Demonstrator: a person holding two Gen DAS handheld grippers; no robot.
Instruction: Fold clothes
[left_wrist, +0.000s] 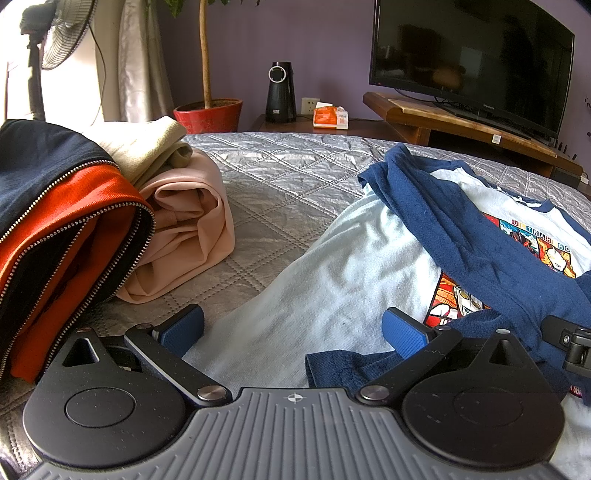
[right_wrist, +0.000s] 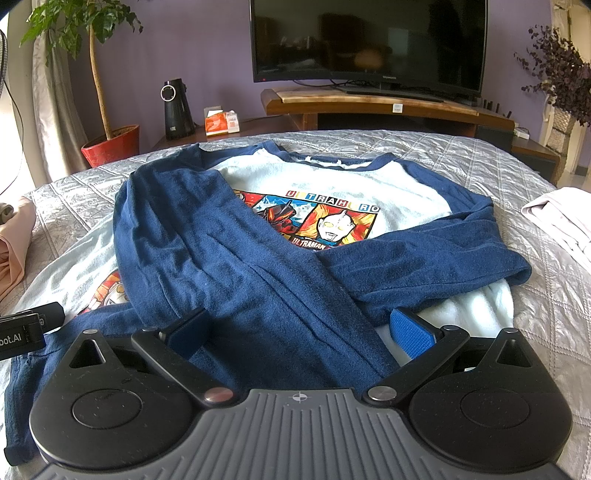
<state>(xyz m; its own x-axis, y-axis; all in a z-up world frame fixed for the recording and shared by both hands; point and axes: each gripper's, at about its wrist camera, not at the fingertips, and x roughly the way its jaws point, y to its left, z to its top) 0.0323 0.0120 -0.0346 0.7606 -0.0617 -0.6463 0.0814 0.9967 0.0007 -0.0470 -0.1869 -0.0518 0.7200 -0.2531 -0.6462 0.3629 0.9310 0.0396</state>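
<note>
A white shirt (right_wrist: 332, 184) with navy sleeves and a cartoon print lies front up on the grey quilted bed (right_wrist: 480, 155). Both navy sleeves (right_wrist: 221, 240) are folded across the chest and cross each other. My right gripper (right_wrist: 299, 328) is open at the shirt's near edge, with the crossed sleeve cloth lying between its blue pads (right_wrist: 410, 328). My left gripper (left_wrist: 293, 328) is open too, low over the shirt's white lower body (left_wrist: 332, 266), near the navy hem (left_wrist: 332, 365). Each gripper's edge shows in the other view.
A pile of clothes lies left: a navy and orange zip jacket (left_wrist: 55, 229), a pink garment (left_wrist: 184, 229) and a beige one (left_wrist: 147, 144). A pale garment (right_wrist: 561, 218) lies right. Beyond the bed are a TV (right_wrist: 369, 37), wooden stand (right_wrist: 369, 103), red plant pot (right_wrist: 110, 144) and black speaker (right_wrist: 177, 110).
</note>
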